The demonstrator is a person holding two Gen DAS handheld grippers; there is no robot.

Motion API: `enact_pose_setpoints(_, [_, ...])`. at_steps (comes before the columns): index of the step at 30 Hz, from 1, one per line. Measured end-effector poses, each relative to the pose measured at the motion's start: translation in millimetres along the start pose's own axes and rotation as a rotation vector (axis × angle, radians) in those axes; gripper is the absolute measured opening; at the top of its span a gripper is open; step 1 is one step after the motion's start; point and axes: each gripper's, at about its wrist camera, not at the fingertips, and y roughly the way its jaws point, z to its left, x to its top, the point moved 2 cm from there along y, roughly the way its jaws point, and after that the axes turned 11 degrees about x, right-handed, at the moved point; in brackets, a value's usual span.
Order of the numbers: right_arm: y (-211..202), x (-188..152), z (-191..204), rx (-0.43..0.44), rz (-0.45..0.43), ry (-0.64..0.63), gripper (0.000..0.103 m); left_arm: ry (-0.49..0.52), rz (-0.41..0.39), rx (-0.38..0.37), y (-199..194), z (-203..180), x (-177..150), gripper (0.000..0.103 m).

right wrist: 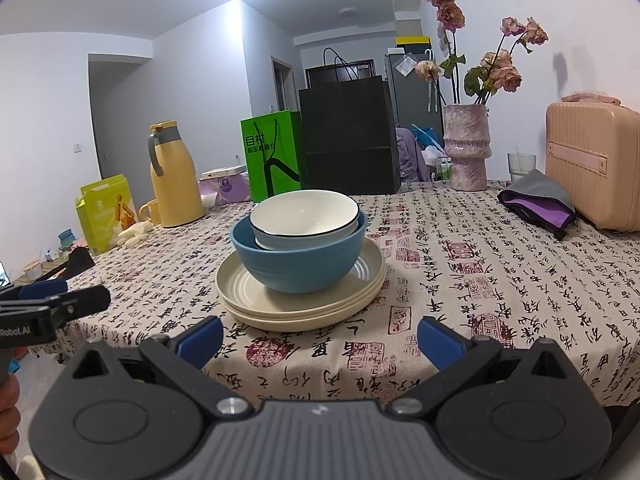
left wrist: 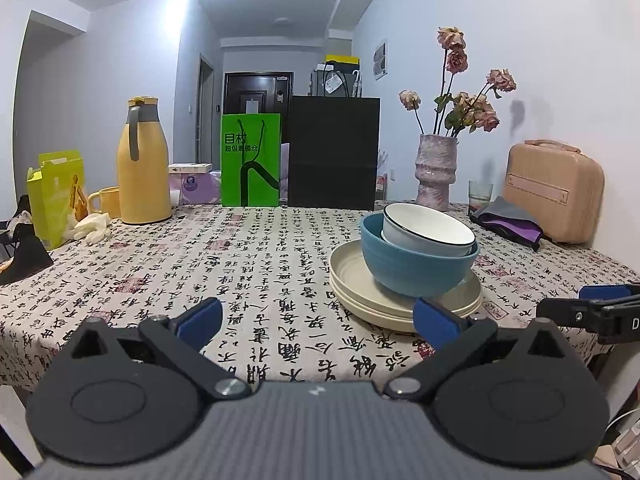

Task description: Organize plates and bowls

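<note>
We hold both grippers back at the near edge of the table, each with its blue-padded jaws spread wide and nothing between them. The left gripper [left wrist: 318,322] sits low, to the left of the cream plates [left wrist: 404,300], and the right gripper [right wrist: 320,340] faces the same stack head-on from just in front of it.

The stack is our landmark: the cream plates [right wrist: 300,304] lie nested on the calligraphy-print tablecloth [right wrist: 480,280], a blue bowl [right wrist: 298,258] stands upright on the top plate, and a white bowl with a dark rim [right wrist: 304,216] rests inside the blue one, leaning a little. We cannot tell exactly how many plates there are.

Judging from this, the sorting looks essentially finished: plates together, bowls nested, all in one pile. We see no loose plate or bowl elsewhere on the table. What may remain is straightening the tilted white bowl, or simply pulling away.
</note>
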Motion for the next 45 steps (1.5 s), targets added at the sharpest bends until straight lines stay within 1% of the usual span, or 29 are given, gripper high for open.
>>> enact_pose_setpoints(35, [-0.3,-0.4,2.1,0.0,0.0,0.0,0.103,0.003,-0.015,0.001,-3.5,-2.9,0.8,0.103])
enact_pose_setpoints(45, [-0.2,-0.4,2.6,0.0,0.001,0.0,0.103,-0.008,-0.007,0.003,-3.1,-1.2,0.6,0.103])
